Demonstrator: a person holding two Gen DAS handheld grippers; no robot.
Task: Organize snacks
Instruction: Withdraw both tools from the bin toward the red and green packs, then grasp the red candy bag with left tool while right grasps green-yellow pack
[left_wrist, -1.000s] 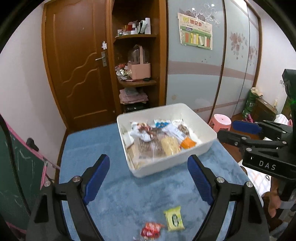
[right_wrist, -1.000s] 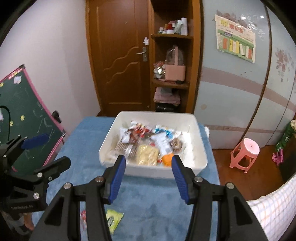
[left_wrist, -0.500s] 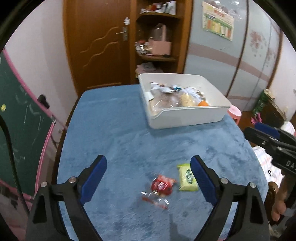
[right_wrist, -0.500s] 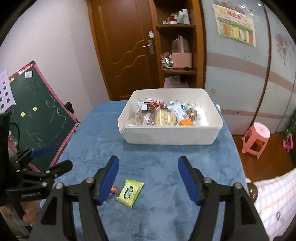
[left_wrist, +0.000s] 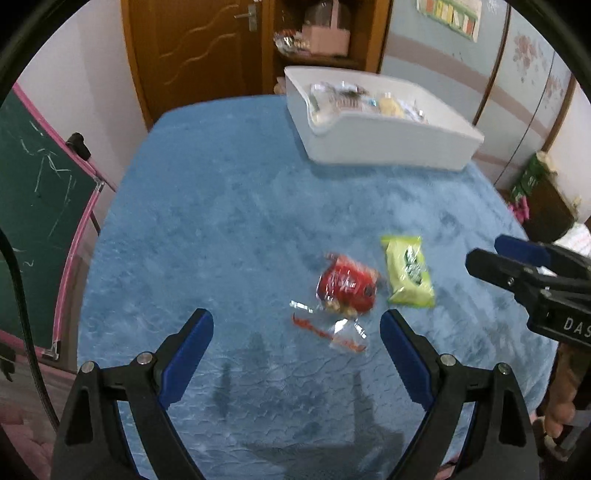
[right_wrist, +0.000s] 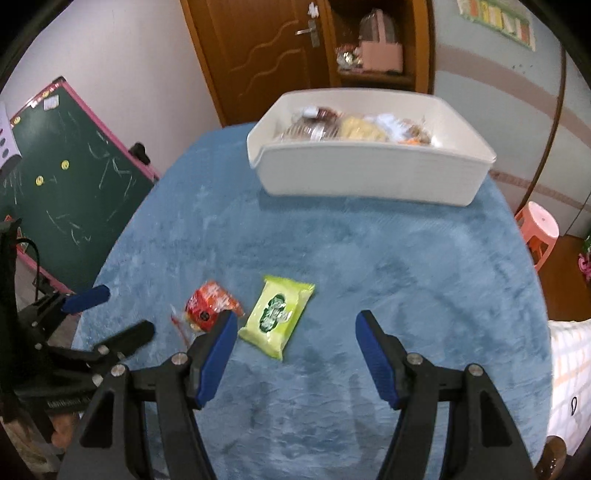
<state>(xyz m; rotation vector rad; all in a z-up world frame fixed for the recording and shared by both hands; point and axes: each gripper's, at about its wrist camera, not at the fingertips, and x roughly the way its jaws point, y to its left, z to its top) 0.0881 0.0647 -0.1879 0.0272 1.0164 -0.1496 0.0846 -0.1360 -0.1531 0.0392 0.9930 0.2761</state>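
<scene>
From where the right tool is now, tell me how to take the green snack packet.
Grip the green snack packet across its short width at the middle, coming from above. It lies flat on the blue tablecloth, tilted, so roll the right tool to match. Stay clear of the red snack packet alongside.

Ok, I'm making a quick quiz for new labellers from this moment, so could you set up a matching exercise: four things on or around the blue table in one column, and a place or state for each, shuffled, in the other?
Things:
1. red snack packet
2. green snack packet
3. white bin
4. left gripper

Places or states:
A. far end of the blue tablecloth, holding snacks
B. open, with nothing held
C. lies loose, to the right of the red one in both views
D. lies loose, with a clear torn wrapper beside it

Pairs: 1-D, 2-C, 3-A, 4-B
</scene>
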